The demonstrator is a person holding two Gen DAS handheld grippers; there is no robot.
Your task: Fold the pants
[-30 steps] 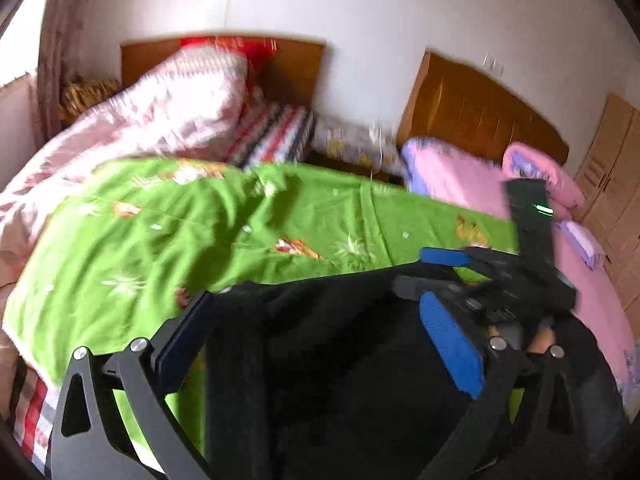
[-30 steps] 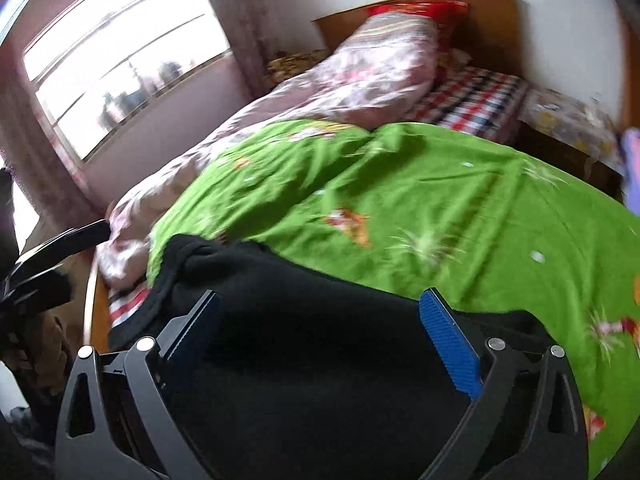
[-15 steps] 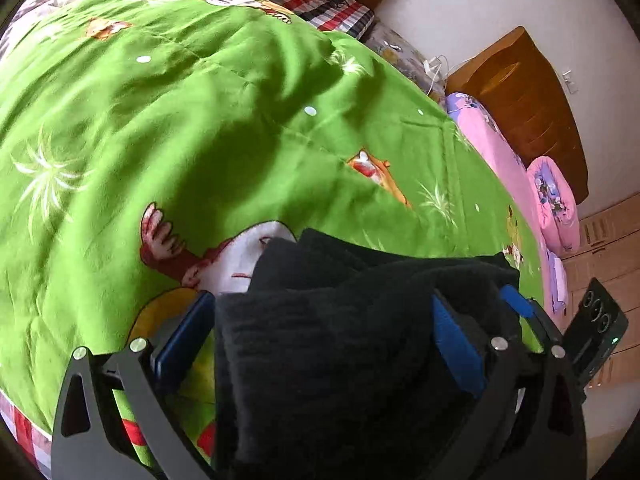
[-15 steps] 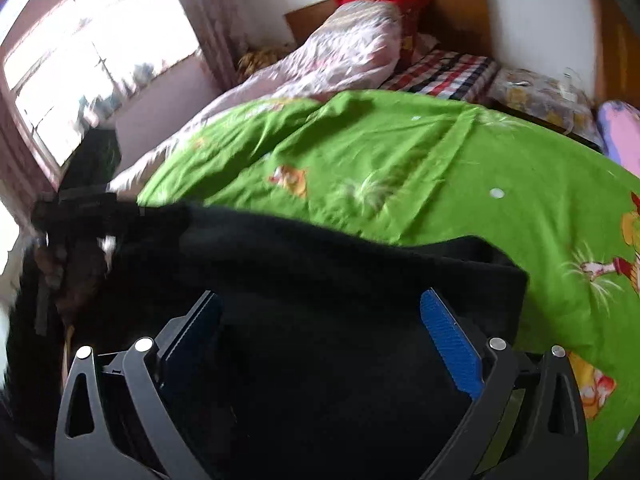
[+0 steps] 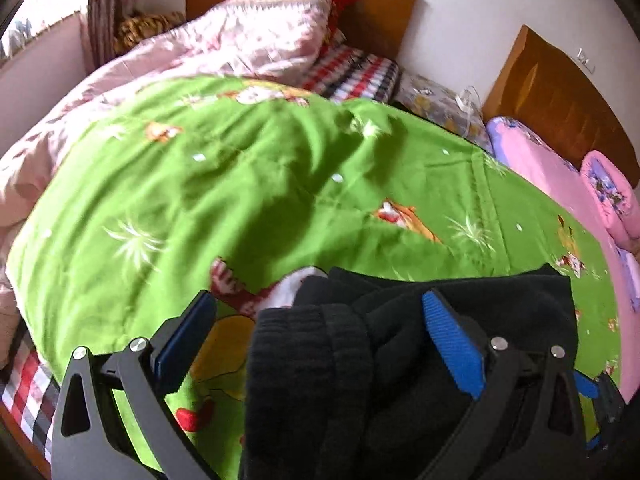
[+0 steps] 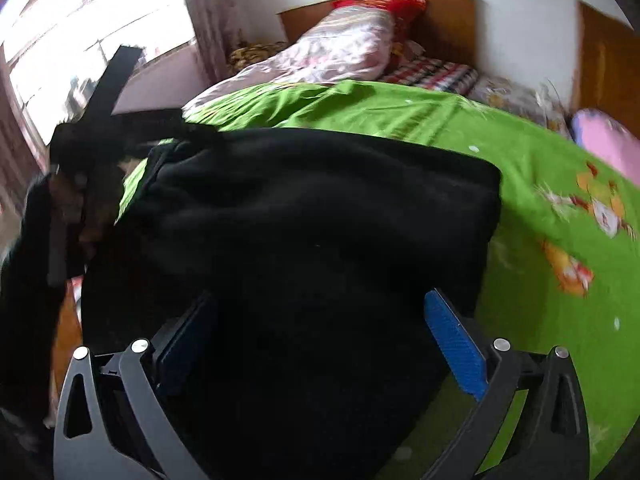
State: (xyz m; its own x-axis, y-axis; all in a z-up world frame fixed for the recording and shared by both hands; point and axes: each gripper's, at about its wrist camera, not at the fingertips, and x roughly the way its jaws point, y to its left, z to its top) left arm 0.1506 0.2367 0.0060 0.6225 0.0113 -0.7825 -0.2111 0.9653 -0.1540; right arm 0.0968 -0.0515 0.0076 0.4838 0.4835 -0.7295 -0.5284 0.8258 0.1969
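Note:
The black pants (image 5: 360, 360) lie bunched on the green bedspread (image 5: 260, 184) at the near edge. My left gripper (image 5: 320, 336) stands wide open over their ribbed cuff end, which lies between the blue pads. In the right wrist view the pants (image 6: 320, 220) spread as a broad black sheet over the green bedspread (image 6: 540, 200). My right gripper (image 6: 320, 340) is wide open with the cloth lying between and under its fingers. The left gripper and hand (image 6: 76, 184) show blurred at the pants' far left end.
A pink floral quilt (image 5: 240, 40) and red pillow lie at the wooden headboard (image 5: 376, 12). A second bed with pink bedding (image 5: 560, 168) stands on the right. A bright window (image 6: 80, 40) is on the left wall.
The left camera has tilted back up toward the headboard, with the bunched pants staying between its open fingers. In the right view the pants have spread wider and the left hand moved further left.

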